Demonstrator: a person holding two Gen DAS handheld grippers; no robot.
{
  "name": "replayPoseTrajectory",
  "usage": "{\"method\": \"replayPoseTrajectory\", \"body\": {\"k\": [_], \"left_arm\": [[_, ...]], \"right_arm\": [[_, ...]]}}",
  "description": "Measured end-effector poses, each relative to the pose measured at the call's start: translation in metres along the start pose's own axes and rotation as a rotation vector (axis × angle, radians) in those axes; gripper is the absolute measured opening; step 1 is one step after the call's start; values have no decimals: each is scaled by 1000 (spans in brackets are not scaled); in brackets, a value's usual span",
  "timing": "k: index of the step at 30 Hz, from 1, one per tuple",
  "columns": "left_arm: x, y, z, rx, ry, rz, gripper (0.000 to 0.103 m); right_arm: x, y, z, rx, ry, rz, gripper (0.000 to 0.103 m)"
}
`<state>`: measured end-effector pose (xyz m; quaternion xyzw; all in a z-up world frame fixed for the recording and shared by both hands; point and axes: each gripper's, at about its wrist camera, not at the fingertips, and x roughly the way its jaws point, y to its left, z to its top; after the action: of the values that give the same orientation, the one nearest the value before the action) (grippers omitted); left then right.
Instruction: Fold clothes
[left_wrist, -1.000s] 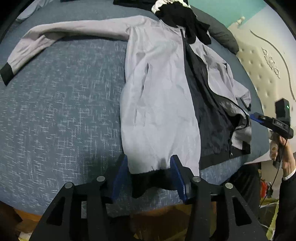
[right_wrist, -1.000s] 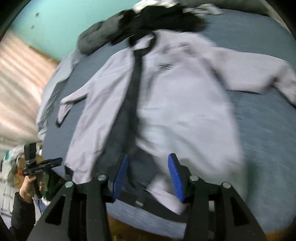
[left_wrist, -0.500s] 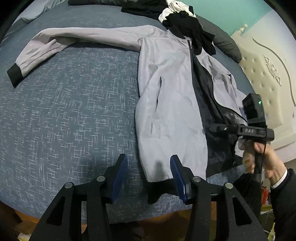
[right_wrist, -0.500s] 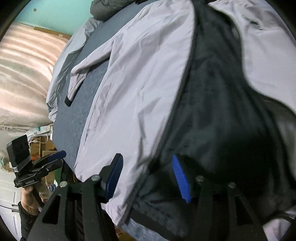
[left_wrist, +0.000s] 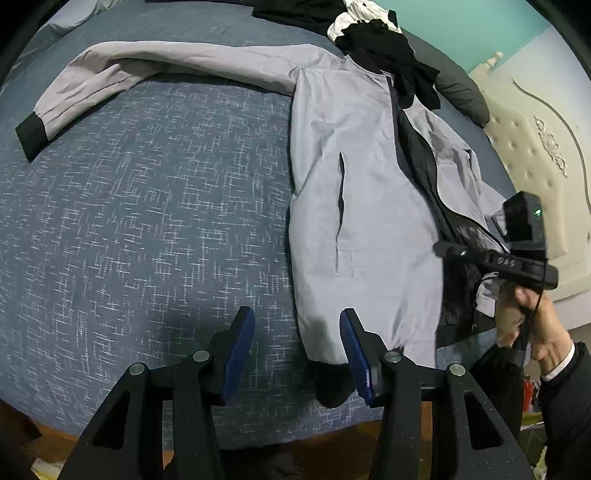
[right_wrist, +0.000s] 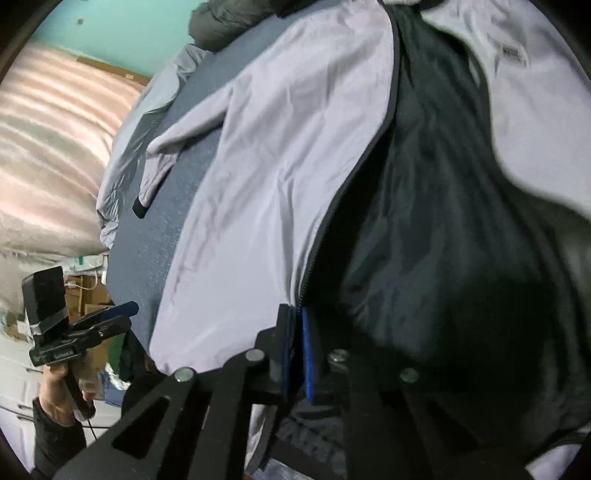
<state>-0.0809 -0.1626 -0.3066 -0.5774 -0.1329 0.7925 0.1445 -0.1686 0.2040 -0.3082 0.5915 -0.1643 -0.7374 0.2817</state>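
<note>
Item 1. Left gripper (left_wrist: 297, 349), black frame with blue pads: jaws wide apart, holding nothing, poised over the near edge of the bed. Its right pad sits just beside the jacket's black hem band (left_wrist: 332, 384); whether they touch cannot be told.

Item 2. Right gripper (right_wrist: 297, 347), same build: blue pads drawn nearly together, pinching the zip edge of the jacket's front panel close to the hem. In the left wrist view a hand (left_wrist: 535, 325) holds it at the bed's right edge.

Item 3. Light grey zip-front jacket with black lining, cuffs and hem (left_wrist: 354, 206): lies front up on the bed, hem at the near edge, collar toward the far side. One front panel lies flat with a slit pocket showing; the other is lifted and turned back, exposing the dark lining (right_wrist: 443, 221). One sleeve stretches along the far side toward the left edge, ending in a black cuff (left_wrist: 31, 134).

Item 4. Dark blue bed cover with a pale flecked weave (left_wrist: 147, 206): carries the jacket.

Item 5. Heap of black and white garments (left_wrist: 373, 33): far side of the bed, beyond the collar.

Item 6. Cream tufted headboard (left_wrist: 535, 147): at the bed's right edge.

No containers in view.
</note>
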Motion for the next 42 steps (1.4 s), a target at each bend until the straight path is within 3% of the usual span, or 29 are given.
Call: {"method": "replayPoseTrajectory", "body": {"k": [6, 11, 17, 25, 27, 28, 29, 33, 36, 37, 42], "left_arm": [[8, -12, -2, 14, 17, -16, 52], [24, -22, -4, 19, 48, -35, 53], [48, -27, -5, 6, 91, -47, 54], [70, -29, -4, -13, 111, -68, 53], [71, -33, -6, 2, 111, -76, 40], [71, -36, -7, 11, 113, -83, 27], [71, -37, -7, 20, 111, -83, 24], [65, -42, -8, 60, 103, -70, 20], [58, -45, -7, 81, 91, -62, 20], [56, -46, -7, 88, 85, -59, 20], [42, -49, 1, 106, 57, -36, 21]], "right_arm": [[-37, -6, 13, -43, -53, -111, 5], [-35, -26, 13, -24, -36, -192, 5], [-13, -32, 4, 4, -19, -178, 5], [-17, -31, 6, -42, -32, -187, 7], [-18, -28, 8, -57, -33, -174, 7], [-22, -25, 9, -68, -38, -169, 7], [-30, -24, 10, -77, -55, -163, 7], [-72, -24, 18, -104, -141, -137, 17], [-110, -33, 28, -101, -220, -181, 42], [-121, -39, 30, -94, -230, -202, 46], [-131, -51, 31, -152, -172, -320, 46]]}}
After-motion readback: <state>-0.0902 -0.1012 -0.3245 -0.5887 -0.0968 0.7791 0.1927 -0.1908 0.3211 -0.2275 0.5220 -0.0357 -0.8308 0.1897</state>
